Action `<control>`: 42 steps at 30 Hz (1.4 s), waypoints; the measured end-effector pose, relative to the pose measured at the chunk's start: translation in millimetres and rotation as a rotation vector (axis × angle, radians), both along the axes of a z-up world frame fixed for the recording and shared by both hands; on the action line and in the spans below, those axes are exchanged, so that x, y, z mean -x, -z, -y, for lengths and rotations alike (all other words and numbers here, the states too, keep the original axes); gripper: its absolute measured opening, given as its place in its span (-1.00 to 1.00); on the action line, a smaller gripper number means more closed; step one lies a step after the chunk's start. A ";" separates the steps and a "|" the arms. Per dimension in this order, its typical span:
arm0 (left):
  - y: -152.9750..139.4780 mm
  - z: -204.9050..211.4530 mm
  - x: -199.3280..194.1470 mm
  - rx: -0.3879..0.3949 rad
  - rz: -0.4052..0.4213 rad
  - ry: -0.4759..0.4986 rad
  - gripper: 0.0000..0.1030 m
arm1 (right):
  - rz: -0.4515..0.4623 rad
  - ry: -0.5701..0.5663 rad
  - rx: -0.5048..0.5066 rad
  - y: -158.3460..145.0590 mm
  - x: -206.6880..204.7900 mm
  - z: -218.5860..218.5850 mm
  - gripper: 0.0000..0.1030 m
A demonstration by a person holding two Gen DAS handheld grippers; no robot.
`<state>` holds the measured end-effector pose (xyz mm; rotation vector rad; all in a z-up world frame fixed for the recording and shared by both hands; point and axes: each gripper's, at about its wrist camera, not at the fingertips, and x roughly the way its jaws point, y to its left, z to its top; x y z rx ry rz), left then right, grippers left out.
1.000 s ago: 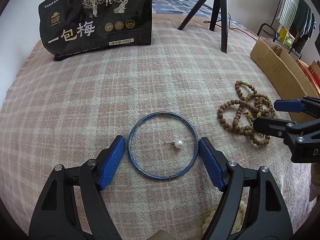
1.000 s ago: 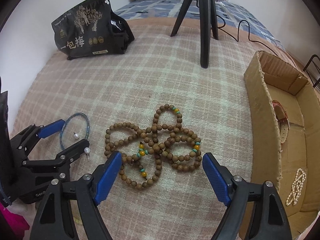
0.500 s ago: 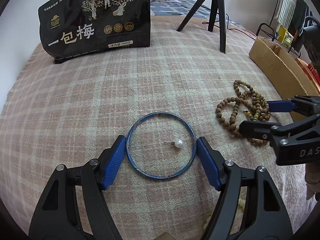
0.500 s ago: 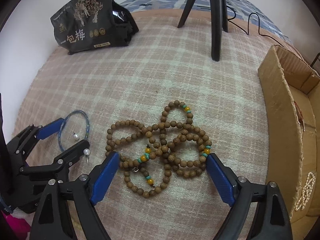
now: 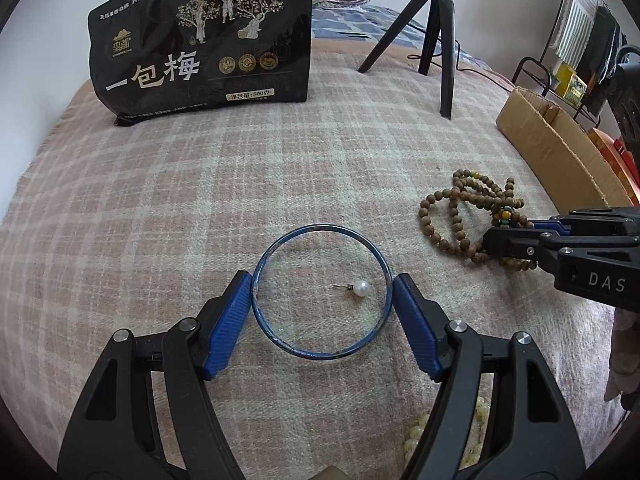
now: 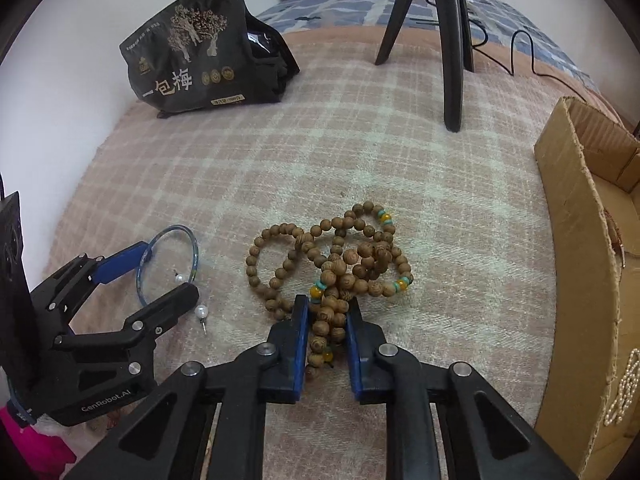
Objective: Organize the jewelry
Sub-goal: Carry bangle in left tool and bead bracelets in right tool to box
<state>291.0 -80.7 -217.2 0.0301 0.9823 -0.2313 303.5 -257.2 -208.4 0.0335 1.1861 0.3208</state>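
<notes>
A blue bangle (image 5: 320,291) lies flat on the plaid blanket with a pearl earring (image 5: 360,287) inside it. My left gripper (image 5: 322,292) is open, its blue pads touching or nearly touching the bangle's two sides. The bangle also shows in the right wrist view (image 6: 167,264). A tangle of brown wooden beads (image 6: 340,264) lies mid-blanket. My right gripper (image 6: 327,312) is shut on the near strands of the beads. A second pearl earring (image 6: 201,313) lies beside the left gripper.
An open cardboard box (image 6: 580,240) stands at the right, holding a pearl strand (image 6: 624,388). A black snack bag (image 5: 204,36) and a black tripod (image 5: 436,28) stand at the back. Pale yellow beads (image 5: 420,436) lie under the left gripper.
My right gripper moved forward over the wooden beads and closed on their near strands. My left gripper narrowed slightly around the bangle.
</notes>
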 end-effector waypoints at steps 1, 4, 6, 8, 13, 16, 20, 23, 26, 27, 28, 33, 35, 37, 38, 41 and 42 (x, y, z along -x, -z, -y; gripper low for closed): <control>-1.0 -1.1 0.2 0.002 0.004 -0.003 0.42 | 0.007 -0.001 -0.001 -2.0 1.0 0.0 -0.70; -7.4 -3.4 1.9 0.003 0.020 -0.009 0.42 | 0.039 -0.002 -0.002 -11.8 4.7 2.1 -0.71; -11.8 -4.5 2.4 0.007 0.028 -0.013 0.42 | 0.059 -0.006 0.000 -19.2 5.9 2.3 -0.71; -16.6 -6.1 3.4 0.014 0.035 -0.016 0.42 | 0.080 -0.010 0.007 -26.6 7.5 2.3 -0.71; -28.6 -5.6 7.5 0.024 0.056 -0.013 0.42 | 0.126 -0.009 0.008 -45.1 11.8 3.0 -0.71; -36.4 -4.4 12.0 0.025 0.072 -0.006 0.42 | 0.149 -0.009 0.007 -55.8 15.8 4.8 -0.71; -47.7 -1.1 17.5 0.030 0.092 0.002 0.42 | 0.183 -0.007 0.004 -71.2 23.3 8.5 -0.71; -57.1 1.2 23.8 0.034 0.106 0.012 0.42 | 0.205 -0.002 0.004 -81.3 28.2 13.5 -0.71; -67.8 6.1 30.0 0.040 0.123 0.022 0.42 | 0.229 0.005 0.007 -92.9 34.2 19.2 -0.71; -71.6 8.5 32.1 0.043 0.130 0.027 0.42 | 0.237 0.008 0.004 -97.7 36.2 22.0 -0.71; -75.5 11.2 34.2 0.044 0.138 0.031 0.42 | 0.244 0.011 0.005 -101.0 37.9 24.2 -0.71; -91.5 23.4 43.0 0.056 0.160 0.054 0.42 | 0.281 0.032 0.008 -120.7 47.9 39.3 -0.71; -97.5 29.9 46.2 0.060 0.168 0.065 0.42 | 0.297 0.043 0.010 -128.0 52.0 47.1 -0.71; -103.4 37.7 49.3 0.067 0.176 0.078 0.42 | 0.308 0.055 0.011 -135.0 55.4 56.0 -0.71; -106.5 42.4 50.6 0.071 0.180 0.086 0.42 | 0.313 0.061 0.012 -137.8 57.1 60.4 -0.71; -114.6 56.3 54.2 0.083 0.190 0.107 0.42 | 0.327 0.082 0.020 -146.4 61.0 76.1 -0.71; -116.6 60.8 54.8 0.087 0.192 0.114 0.42 | 0.331 0.089 0.021 -149.0 62.2 81.2 -0.71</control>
